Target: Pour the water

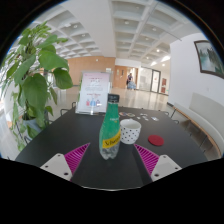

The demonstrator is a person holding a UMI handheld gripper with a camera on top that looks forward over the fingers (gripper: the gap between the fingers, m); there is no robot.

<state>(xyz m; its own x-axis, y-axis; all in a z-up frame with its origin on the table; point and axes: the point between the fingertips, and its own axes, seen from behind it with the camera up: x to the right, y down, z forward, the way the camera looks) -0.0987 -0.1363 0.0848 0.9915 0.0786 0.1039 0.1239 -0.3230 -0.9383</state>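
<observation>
Gripper view, taken low over a dark round table (60, 140): we see the gripper (109, 158) with its two fingers spread wide apart, gripping nothing, each showing a magenta pad (76, 155) on its inner face. Ahead of the fingertips and roughly centred between them stands a green plastic bottle (111, 130), upright, cap on, with a yellow label whose print we cannot read; whether it holds water we cannot tell through the tinted plastic. Just beside it on the right stands a white paper cup (131, 131), upright, with small dark marks on its wall too fine to make out; bottle and cup look to be touching or nearly so, and we cannot say which. The cup's inside is hidden from this low angle. Further right on the table lies a small red round object (155, 141), flat, perhaps a cap or lid, well apart from the cup. Behind the bottle a white sign stand (94, 92) rises, its lower part hidden by the bottle, its text unreadable. A leafy potted plant (32, 75) fills the left side, pot cut off from sight. Beyond, a bright hall with a coffered ceiling; a distant person (129, 80) stands there, too small to describe. A framed picture (208, 57) hangs on the right wall.
</observation>
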